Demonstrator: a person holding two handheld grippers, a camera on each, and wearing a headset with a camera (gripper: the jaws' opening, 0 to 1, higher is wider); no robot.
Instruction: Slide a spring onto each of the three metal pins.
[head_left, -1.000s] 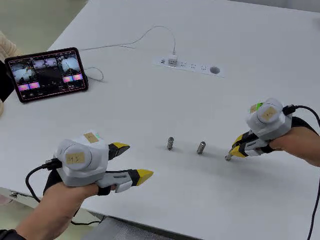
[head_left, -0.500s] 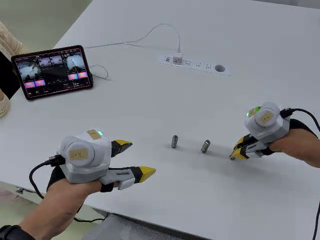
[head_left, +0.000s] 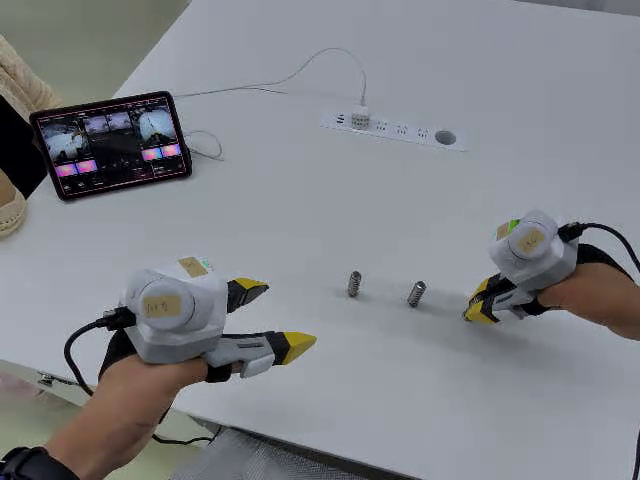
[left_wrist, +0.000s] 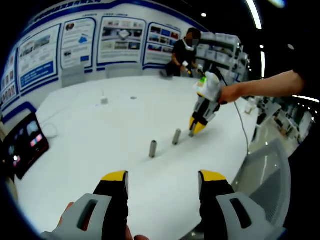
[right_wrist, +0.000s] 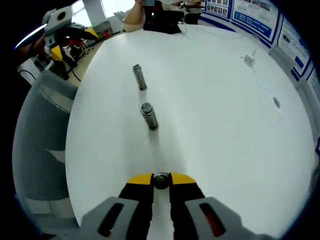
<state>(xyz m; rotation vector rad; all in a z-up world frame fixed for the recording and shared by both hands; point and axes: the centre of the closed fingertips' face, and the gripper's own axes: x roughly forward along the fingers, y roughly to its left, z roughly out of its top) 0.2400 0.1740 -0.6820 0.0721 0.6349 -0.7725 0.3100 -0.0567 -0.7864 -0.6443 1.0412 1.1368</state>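
- A left pin (head_left: 354, 284) and a middle pin (head_left: 416, 293) stand upright and apart on the white desk (head_left: 300, 200), each wearing a spring.
- A third pin (right_wrist: 161, 180) is pinched in the closed jaws of the right tool (head_left: 480, 308), near the middle pin, tips at the desk.
- The left tool (head_left: 275, 317) is near the desk's front edge, jaws spread wide, holding nothing.
- Farther back lie a lit tablet (head_left: 112, 143) and a power strip (head_left: 395, 128).

Two spring-wrapped pins (head_left: 354, 284) stand upright; third pin (right_wrist: 161, 180) gripped between jaws.
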